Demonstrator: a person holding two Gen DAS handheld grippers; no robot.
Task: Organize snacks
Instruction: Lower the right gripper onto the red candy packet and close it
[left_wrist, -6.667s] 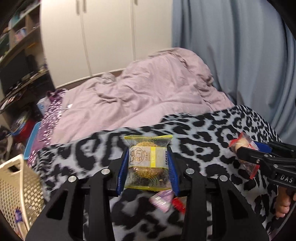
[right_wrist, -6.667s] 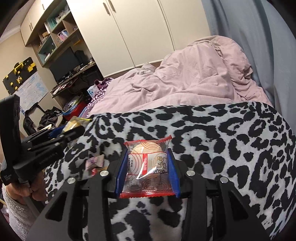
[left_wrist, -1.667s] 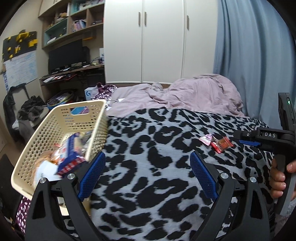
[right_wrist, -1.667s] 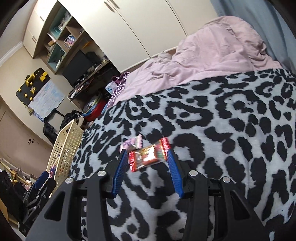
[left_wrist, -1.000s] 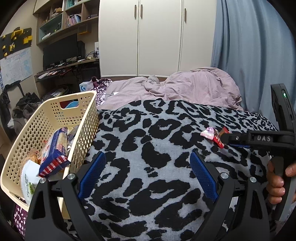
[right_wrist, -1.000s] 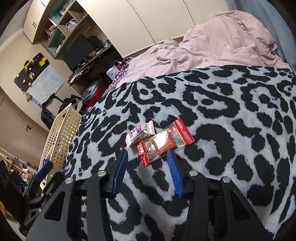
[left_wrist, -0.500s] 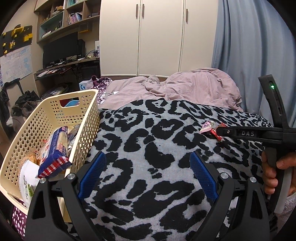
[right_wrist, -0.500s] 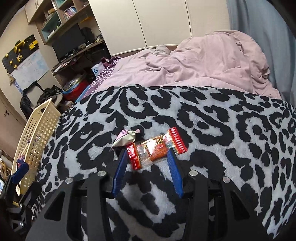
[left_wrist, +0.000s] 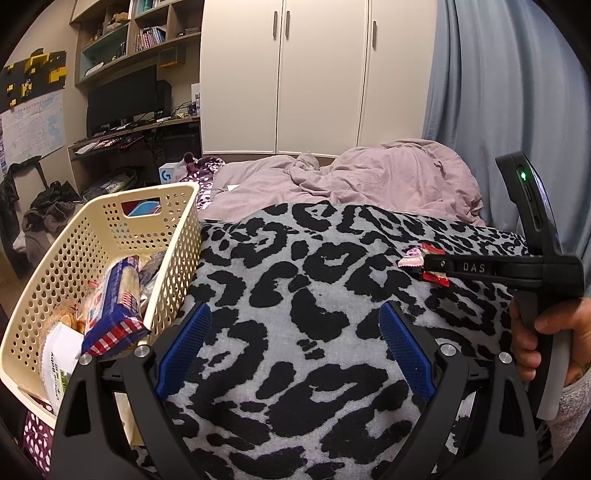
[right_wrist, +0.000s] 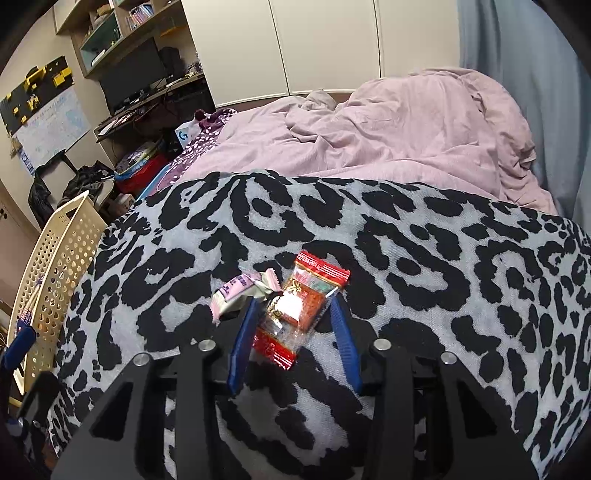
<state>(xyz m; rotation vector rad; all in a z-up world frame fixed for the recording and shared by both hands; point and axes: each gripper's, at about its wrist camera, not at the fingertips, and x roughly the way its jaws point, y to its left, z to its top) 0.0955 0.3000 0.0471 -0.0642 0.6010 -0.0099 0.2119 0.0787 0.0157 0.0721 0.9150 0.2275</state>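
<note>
The right gripper (right_wrist: 293, 325) straddles the red snack packet (right_wrist: 301, 306) on the blanket (right_wrist: 424, 266), fingers part-open, not yet pinching. Close squarely, avoiding the pink candy (right_wrist: 240, 291) just beside it. The left gripper (left_wrist: 293, 350) hangs wide open, empty, near the basket (left_wrist: 107, 221).

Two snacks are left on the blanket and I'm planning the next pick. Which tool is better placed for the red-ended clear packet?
Right. The right tool is open astride the red-ended clear packet; the left tool, open and empty, sits back beside the cream perforated basket.

left claw (left_wrist: 293, 347) wide open above blanket (left_wrist: 295, 280); basket (left_wrist: 110, 236) at left holds snacks (left_wrist: 114, 306).
</note>
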